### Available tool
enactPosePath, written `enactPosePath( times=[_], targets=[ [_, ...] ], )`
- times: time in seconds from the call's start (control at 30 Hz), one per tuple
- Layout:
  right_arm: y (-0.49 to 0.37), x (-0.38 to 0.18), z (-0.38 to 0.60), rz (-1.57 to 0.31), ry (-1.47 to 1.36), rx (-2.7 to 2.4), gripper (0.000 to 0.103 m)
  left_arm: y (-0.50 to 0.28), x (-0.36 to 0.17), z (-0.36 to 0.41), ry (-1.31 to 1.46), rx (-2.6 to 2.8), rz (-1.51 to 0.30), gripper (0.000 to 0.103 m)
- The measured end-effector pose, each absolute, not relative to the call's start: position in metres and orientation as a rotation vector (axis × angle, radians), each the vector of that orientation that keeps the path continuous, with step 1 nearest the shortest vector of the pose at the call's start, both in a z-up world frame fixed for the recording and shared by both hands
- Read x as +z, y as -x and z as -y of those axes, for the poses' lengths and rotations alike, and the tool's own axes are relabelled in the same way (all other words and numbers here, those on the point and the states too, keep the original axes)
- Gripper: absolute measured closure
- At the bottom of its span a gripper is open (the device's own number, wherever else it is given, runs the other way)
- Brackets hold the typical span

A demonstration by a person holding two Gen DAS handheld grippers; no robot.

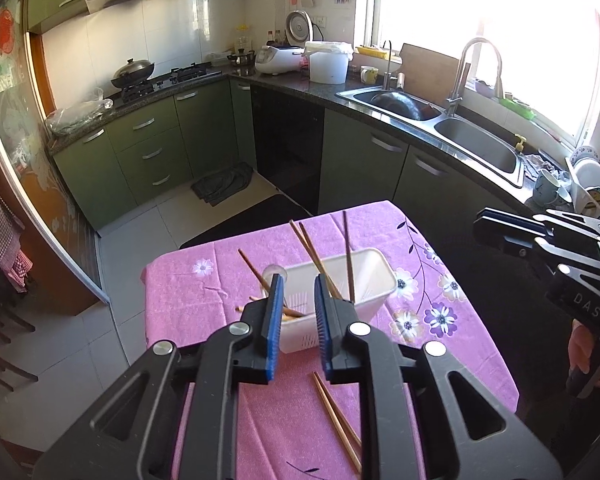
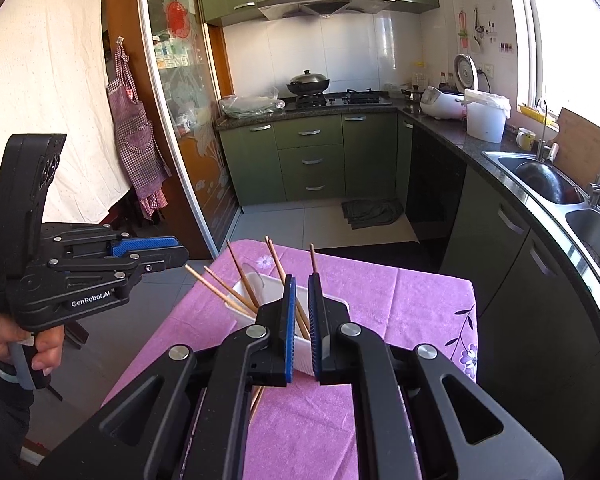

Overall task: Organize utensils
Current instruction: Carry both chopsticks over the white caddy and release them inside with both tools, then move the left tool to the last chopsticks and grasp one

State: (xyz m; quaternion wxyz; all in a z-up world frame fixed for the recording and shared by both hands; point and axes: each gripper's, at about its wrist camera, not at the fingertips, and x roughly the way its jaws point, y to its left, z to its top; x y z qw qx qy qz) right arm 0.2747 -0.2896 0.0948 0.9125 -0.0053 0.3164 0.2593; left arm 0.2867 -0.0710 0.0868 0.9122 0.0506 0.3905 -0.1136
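A white plastic utensil basket stands on a table with a pink flowered cloth. Several wooden chopsticks lean in it. Two more chopsticks lie on the cloth near me. My left gripper is open and empty, held above the basket's near end. My right gripper is open with a narrow gap and empty, above the basket and its chopsticks. The two loose chopsticks partly show under the right gripper. Each gripper shows in the other's view: right, left.
Green kitchen cabinets and a dark counter run around the room. A double sink with a tap is at the right. A wok sits on the stove. A dark mat lies on the tiled floor.
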Motion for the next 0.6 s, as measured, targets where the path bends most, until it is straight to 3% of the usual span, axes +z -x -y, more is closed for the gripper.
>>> enactPosePath(
  times=[0.13, 0.3, 0.47, 0.6],
  targets=[
    [-0.244, 0.067, 0.299, -0.702, 0.026, 0.532, 0.090, -0.259, 0.058, 0.066, -0.085, -0.244, -0.890, 0.082],
    [-0.223, -0.007, 0.306, -0.835, 0.042, 0.519, 0.090, -0.237, -0.007, 0.066, -0.062, -0.261, -1.027, 0.082],
    [-0.217, -0.071, 0.311, -0.953, 0.026, 0.502, 0.090, -0.243, -0.079, 0.071, -0.015, -0.243, -1.196, 0.082],
    [-0.215, -0.091, 0.313, -0.988, 0.022, 0.495, 0.090, -0.254, -0.119, 0.080, 0.010, -0.214, -1.295, 0.082]
  ],
)
